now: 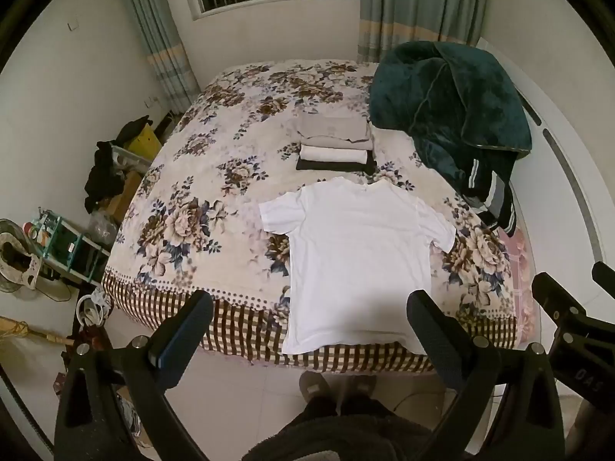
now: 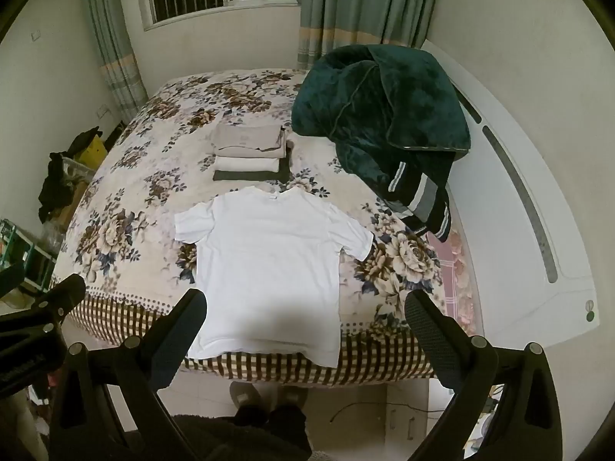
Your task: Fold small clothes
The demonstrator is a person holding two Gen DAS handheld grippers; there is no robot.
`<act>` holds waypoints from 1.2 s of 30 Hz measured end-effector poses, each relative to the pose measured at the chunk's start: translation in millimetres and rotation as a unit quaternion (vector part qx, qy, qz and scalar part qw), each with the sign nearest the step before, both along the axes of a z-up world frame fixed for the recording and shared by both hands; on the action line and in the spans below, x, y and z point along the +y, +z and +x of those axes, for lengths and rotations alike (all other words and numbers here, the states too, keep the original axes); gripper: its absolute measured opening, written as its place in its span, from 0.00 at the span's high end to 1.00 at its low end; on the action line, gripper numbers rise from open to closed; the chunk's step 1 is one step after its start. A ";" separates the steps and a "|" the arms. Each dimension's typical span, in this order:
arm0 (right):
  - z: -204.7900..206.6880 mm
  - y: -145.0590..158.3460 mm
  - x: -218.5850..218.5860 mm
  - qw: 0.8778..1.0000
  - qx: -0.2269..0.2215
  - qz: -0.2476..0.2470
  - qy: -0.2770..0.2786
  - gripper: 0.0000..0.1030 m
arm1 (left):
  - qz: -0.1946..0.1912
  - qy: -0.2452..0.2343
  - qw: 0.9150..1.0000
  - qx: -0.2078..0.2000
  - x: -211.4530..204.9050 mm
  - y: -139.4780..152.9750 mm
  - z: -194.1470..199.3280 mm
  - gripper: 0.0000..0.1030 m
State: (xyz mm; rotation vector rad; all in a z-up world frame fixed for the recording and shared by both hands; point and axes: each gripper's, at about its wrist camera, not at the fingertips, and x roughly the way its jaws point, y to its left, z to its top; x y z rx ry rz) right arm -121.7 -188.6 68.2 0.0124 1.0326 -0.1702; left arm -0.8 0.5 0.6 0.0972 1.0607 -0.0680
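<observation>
A: Left gripper [image 1: 307, 311]?
B: Jaws wide apart, empty, above the bed's near edge.
A: Garment?
B: White short-sleeved cotton T-shirt [image 1: 357, 261] flat on floral bedspread [image 1: 200, 176]; folded clothes stack [image 1: 336, 146] at 12 o'clock.
A: Right gripper [image 2: 305, 309]?
B: Apart, empty.

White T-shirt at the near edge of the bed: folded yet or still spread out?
Spread flat, not folded: the white T-shirt lies with both sleeves out and hem at the bed edge; neither gripper touches it.

A dark green blanket [image 1: 449, 107] lies heaped on the floral bedspread [image 1: 215, 176].
</observation>
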 end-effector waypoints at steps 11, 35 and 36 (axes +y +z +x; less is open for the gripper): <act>-0.9 3.8 6.4 1.000 0.001 -0.017 -0.001 0.00 | 0.001 0.000 1.000 0.003 -5.1 -3.7 4.3 0.00; 9.6 12.7 9.6 1.000 -0.004 -0.019 0.001 0.00 | -0.007 0.004 1.000 -0.020 5.9 10.1 3.7 0.00; 11.0 13.1 9.7 1.000 -0.004 -0.018 0.001 0.00 | -0.008 0.005 1.000 -0.021 6.1 10.8 3.6 0.00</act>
